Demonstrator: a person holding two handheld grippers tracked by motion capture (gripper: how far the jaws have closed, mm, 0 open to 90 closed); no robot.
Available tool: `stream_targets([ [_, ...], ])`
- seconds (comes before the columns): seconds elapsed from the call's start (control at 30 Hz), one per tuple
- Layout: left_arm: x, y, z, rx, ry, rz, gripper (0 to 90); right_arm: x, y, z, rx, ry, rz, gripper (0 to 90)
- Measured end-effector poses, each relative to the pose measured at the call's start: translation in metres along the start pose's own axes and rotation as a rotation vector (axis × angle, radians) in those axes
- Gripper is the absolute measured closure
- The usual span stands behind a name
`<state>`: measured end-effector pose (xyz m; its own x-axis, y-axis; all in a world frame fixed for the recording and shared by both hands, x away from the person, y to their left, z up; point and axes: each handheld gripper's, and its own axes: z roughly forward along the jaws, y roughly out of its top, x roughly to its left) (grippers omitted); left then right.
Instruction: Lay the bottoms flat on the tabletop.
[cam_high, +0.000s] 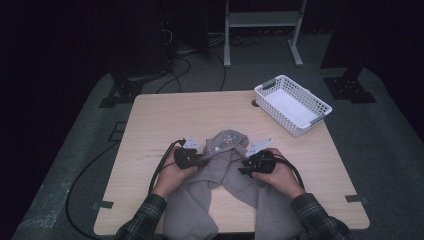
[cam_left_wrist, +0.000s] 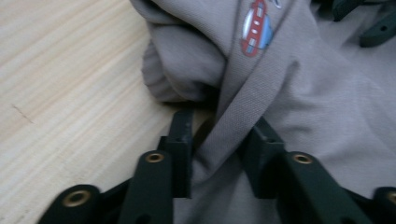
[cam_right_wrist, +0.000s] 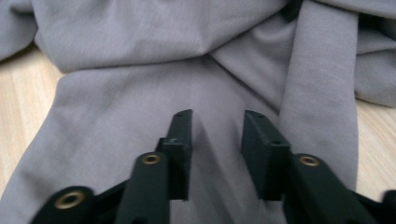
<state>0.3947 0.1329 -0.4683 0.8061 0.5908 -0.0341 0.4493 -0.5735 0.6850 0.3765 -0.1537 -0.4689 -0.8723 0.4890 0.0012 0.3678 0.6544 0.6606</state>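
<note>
A white basket (cam_high: 293, 105) sits at the upper right of the table (cam_high: 160, 120), well apart. The grey trousers (cam_high: 226, 165) lie at bottom centre, waist pointing up-frame, legs trailing down. The left gripper (cam_high: 202, 161) pinches a fold; the right gripper (cam_high: 242, 169) hovers spread over cloth.

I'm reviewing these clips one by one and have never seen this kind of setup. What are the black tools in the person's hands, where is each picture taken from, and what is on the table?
A person sits at a wooden table holding a two-jaw tool in each hand. One picture looks down from above; the other two come from cameras riding on each tool, looking along its black jaws. The left hand-held gripper has a fold of the grey garment between its jaws, which press on it. The right hand-held gripper hangs over the cloth with a gap between its jaws and nothing pinched. The garment carries a small colourful print. A white basket stands at the table's far right.
</note>
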Motion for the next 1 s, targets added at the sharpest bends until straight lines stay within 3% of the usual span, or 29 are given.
stream_targets([
  [0.2,-0.01,-0.005,-0.007,0.022,-0.021,0.018,72.4,0.01,-0.007,-0.009,0.021,0.01,-0.015,81.9],
  [0.57,-0.037,-0.031,-0.032,0.046,-0.049,0.049,71.0,0.044,-0.03,-0.03,0.037,0.061,-0.048,82.7],
  [0.67,-0.041,-0.034,-0.035,0.053,-0.056,0.042,66.9,0.051,-0.035,-0.033,0.033,0.069,-0.053,77.8],
  [0.77,-0.041,-0.029,-0.038,0.014,-0.059,0.032,62.7,0.05,-0.038,-0.034,0.019,0.078,-0.036,70.4],
  [0.83,-0.041,-0.021,-0.044,-0.042,-0.05,0.041,60.3,0.05,-0.038,-0.034,0.017,0.067,-0.032,67.0],
  [1.0,-0.051,0.005,-0.051,-0.112,-0.055,0.076,56.3,0.051,-0.037,-0.032,0.011,0.057,-0.041,61.4],
])
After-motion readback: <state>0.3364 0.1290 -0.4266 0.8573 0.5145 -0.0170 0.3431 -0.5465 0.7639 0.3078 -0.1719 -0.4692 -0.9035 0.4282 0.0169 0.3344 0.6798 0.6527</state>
